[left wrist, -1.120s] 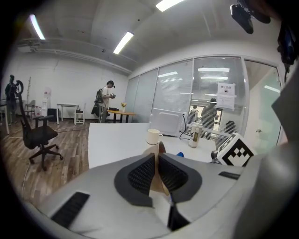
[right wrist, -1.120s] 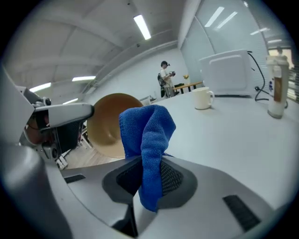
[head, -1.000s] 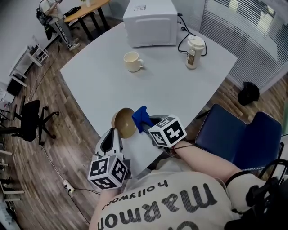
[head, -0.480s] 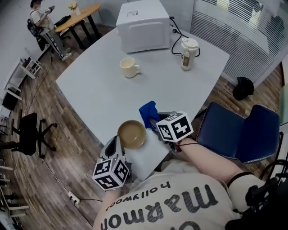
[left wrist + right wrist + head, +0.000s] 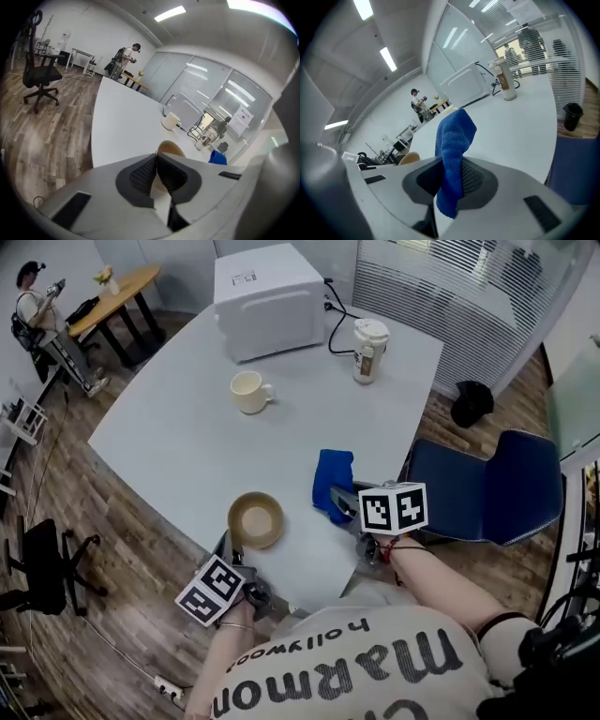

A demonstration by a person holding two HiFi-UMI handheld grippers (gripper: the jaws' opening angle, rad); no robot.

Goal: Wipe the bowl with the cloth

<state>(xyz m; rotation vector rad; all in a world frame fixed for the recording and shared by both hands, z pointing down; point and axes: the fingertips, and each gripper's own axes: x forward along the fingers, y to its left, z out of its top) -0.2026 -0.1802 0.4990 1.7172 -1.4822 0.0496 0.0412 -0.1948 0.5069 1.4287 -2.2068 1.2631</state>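
Observation:
A tan bowl [image 5: 255, 519] sits level near the front edge of the white table [image 5: 187, 437]. My left gripper [image 5: 232, 546] reaches it from the front left, and its jaws are closed at the bowl's near rim. In the left gripper view the pads [image 5: 143, 176] meet at their tips [image 5: 157, 157], with the bowl [image 5: 172, 148] right behind them. My right gripper [image 5: 337, 501] is shut on a blue cloth [image 5: 333, 479], held a short way right of the bowl and apart from it. The cloth [image 5: 452, 136] stands up between the right gripper's [image 5: 452, 180] pads.
A cream mug [image 5: 249, 391], a white microwave [image 5: 267, 301] and a lidded paper cup [image 5: 368, 350] stand at the table's far side. A blue chair [image 5: 478, 488] is close on the right. A person [image 5: 36, 298] stands by a wooden table at far left.
The bowl went from tilted on edge to level. My right gripper carried the blue cloth from the bowl's rim off to the right. My head view swung, shifting the table.

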